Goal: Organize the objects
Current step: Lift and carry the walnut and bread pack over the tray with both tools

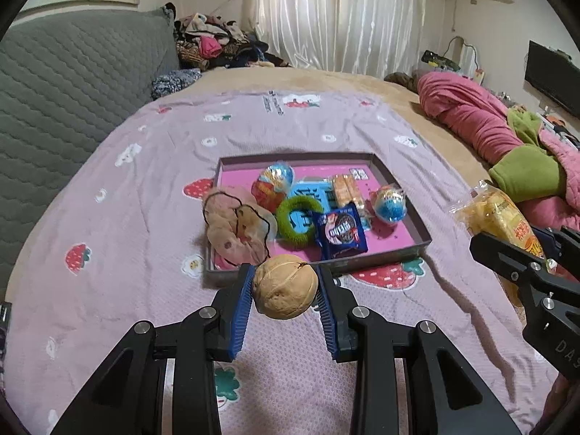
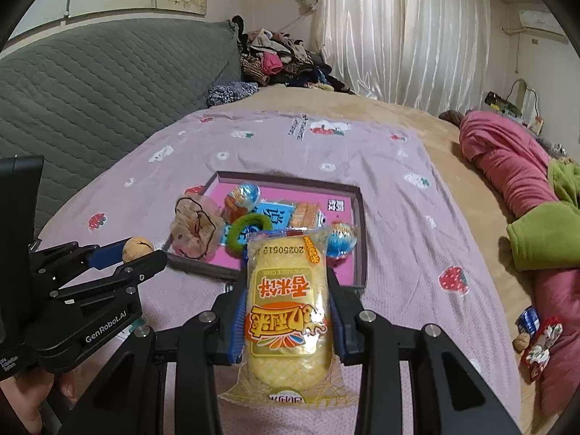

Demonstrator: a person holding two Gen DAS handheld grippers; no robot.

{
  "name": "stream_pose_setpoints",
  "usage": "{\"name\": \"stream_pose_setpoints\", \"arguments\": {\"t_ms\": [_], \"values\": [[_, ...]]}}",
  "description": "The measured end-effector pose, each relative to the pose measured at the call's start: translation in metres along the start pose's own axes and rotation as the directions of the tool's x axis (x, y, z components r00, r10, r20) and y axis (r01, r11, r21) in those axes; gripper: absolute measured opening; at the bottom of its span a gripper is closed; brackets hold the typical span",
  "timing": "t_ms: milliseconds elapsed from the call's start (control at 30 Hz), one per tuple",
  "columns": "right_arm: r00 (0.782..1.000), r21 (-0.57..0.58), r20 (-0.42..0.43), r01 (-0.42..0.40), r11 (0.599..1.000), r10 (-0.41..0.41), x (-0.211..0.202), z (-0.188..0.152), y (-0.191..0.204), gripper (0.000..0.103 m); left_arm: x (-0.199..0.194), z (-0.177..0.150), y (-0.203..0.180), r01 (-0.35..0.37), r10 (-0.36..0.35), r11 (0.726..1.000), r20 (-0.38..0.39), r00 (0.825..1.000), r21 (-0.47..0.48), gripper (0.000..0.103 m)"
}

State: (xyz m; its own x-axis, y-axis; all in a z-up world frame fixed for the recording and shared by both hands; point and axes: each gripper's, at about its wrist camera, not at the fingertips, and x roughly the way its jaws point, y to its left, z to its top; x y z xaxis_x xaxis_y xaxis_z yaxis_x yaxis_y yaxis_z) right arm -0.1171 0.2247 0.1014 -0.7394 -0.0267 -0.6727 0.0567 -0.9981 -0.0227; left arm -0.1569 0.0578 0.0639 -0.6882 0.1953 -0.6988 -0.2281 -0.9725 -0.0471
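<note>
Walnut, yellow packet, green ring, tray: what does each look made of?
Walnut: natural hard shell, matte tan, with a seam and a crack.
Yellow packet: thin glossy plastic film, clear crimped ends, printed label; contents look like a pale rice cracker.
Green ring: fuzzy, ribbed, probably a fabric or plush hair tie.
Tray: likely cardboard, thin grey walls, printed pink floor.

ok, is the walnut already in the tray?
No: the walnut is clamped between the left gripper pads, held above the bedsheet just short of the tray rim.
</note>
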Motion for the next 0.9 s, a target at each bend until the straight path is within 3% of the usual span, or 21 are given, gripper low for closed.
{"name": "stream_pose_setpoints", "arguments": {"t_ms": [467, 900], "values": [[0.998, -0.023, 0.061, 0.007, 1.0, -0.006, -0.019, 0.032, 0.013, 0.038, -0.03, 0.027, 0.015, -0.016, 0.016, 1.0, 0.059, 0.998, -0.011, 0.035], [0.995, -0.029, 0.099, -0.005, 1.0, 0.007, 0.004, 0.069, 0.017, 0.038, 0.0, 0.065, 0.029, -0.032, 0.033, 0.999, 0.077, 0.996, -0.012, 0.035]]}}
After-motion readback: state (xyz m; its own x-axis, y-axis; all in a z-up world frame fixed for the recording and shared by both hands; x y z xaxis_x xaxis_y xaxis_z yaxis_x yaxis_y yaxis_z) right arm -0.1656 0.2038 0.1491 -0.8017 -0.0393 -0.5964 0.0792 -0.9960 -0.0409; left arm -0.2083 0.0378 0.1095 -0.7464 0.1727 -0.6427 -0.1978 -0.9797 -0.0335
